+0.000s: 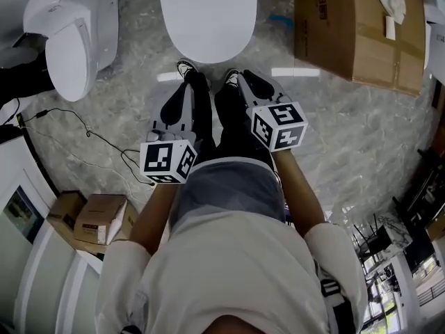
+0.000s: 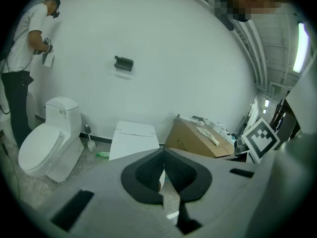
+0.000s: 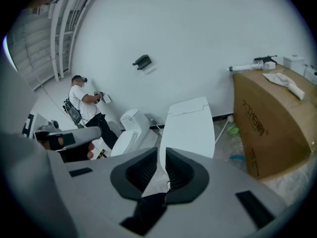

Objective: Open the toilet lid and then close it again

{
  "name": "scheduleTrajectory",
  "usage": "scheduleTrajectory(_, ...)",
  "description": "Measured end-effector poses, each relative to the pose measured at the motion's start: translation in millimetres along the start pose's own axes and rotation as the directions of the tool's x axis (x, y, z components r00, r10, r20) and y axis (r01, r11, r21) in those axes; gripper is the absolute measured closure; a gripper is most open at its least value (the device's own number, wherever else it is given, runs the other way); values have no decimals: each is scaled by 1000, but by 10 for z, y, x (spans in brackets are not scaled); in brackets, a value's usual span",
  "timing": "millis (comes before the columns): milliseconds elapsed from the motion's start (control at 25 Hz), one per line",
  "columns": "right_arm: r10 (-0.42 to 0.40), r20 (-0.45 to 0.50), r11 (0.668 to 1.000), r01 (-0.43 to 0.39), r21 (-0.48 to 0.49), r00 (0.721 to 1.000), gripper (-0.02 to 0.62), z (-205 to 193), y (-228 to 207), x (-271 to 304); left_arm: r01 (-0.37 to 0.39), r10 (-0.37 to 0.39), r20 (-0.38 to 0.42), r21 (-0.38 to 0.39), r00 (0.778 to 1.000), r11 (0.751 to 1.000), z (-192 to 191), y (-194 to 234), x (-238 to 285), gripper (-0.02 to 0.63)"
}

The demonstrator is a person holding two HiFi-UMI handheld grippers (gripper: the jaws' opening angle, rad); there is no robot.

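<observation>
A smooth, glossy white oval toilet lid [image 1: 207, 12] lies shut flat on its bowl, above a grey veined marble floor [image 1: 334, 117]. Both tools point down toward its front edge and stop short of it. The left hand-held gripper [image 2: 163, 151] has its ribbed black pads pressed together at the tips. The right hand-held gripper [image 3: 162, 155] is likewise closed and empty, with the lid showing just beyond its tips. A matt brown cardboard box [image 1: 358, 30] stands to the right of this toilet, and a second white ceramic toilet [image 1: 69, 40] to the left. Only the gripper views show the plain white wall [image 2: 188, 58], a small black wall fitting [image 2: 124, 63] and another person [image 2: 22, 48] beside that second toilet. Only the head view shows the thin black cable [image 1: 90, 134] and two small cardboard boxes [image 1: 97, 218].
</observation>
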State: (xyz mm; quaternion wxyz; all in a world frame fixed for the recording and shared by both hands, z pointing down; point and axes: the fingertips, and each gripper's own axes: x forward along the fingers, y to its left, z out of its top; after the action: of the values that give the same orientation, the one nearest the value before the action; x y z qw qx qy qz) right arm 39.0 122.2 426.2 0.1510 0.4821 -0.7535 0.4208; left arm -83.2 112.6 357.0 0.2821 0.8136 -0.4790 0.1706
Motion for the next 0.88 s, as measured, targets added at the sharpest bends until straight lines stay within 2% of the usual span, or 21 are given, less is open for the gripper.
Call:
scheduleTrajectory(120, -19, -39, 998, 21, 58, 999, 508, -212, -248, 262, 1, -1, -23, -5, 1000, 1000, -108, 82, 137, 598)
scheduleTrajectory(360, -58, -83, 986, 70, 151, 995, 492, -591, -766, 779, -13, 12, -48, -13, 999, 1000, -297, 276, 380, 598)
scheduleTrajectory(560, -57, -97, 963, 80, 257, 994, 454, -899, -1138, 1221, -32, 29, -78, -33, 997, 999, -518, 441, 466, 598)
scheduleTrajectory(880, -51, -162, 944, 100, 316, 986, 402, -1380, -1682, 1814, -62, 55, -112, -62, 992, 996, -802, 615, 530, 598)
